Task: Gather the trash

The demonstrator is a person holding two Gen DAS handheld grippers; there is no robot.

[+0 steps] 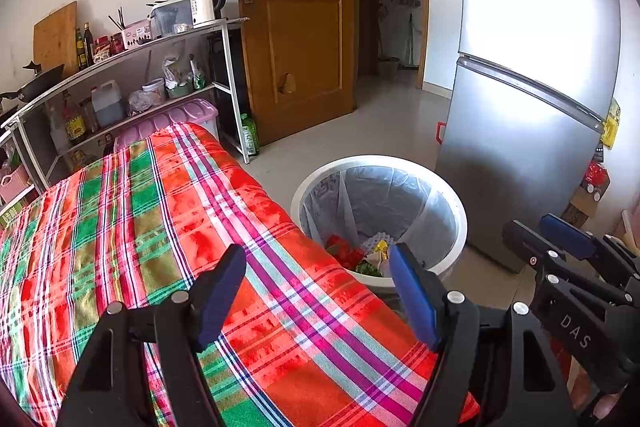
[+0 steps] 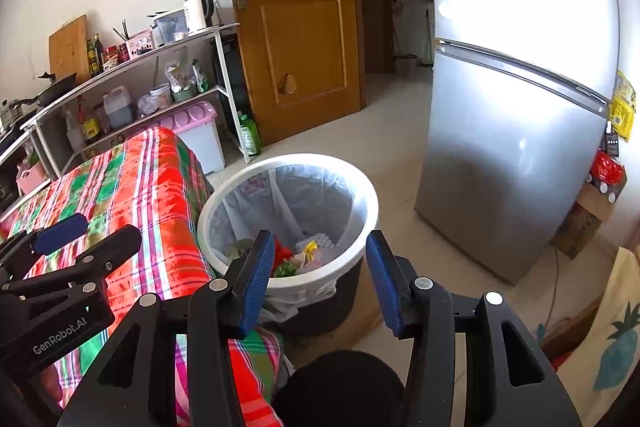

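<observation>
A white-rimmed trash bin (image 1: 460,203) (image 2: 372,203) lined with a clear bag stands on the floor beside the table. Red, green, yellow and white trash (image 1: 360,255) (image 2: 298,259) lies at its bottom. My left gripper (image 1: 316,263) hovers open over the plaid tablecloth (image 1: 160,219), nothing between its blue pads. My right gripper (image 2: 320,251) is open too, held above the near rim of the bin, with nothing held. Each gripper shows at the edge of the other's view: the right gripper (image 1: 568,239) and the left gripper (image 2: 76,239).
A silver fridge (image 1: 532,107) (image 2: 520,127) stands right of the bin. A wooden door (image 1: 300,19) and an open doorway lie behind. A metal shelf (image 1: 120,67) with bottles, a kettle and a pan lines the left wall, a pink-lidded box (image 2: 196,131) below it.
</observation>
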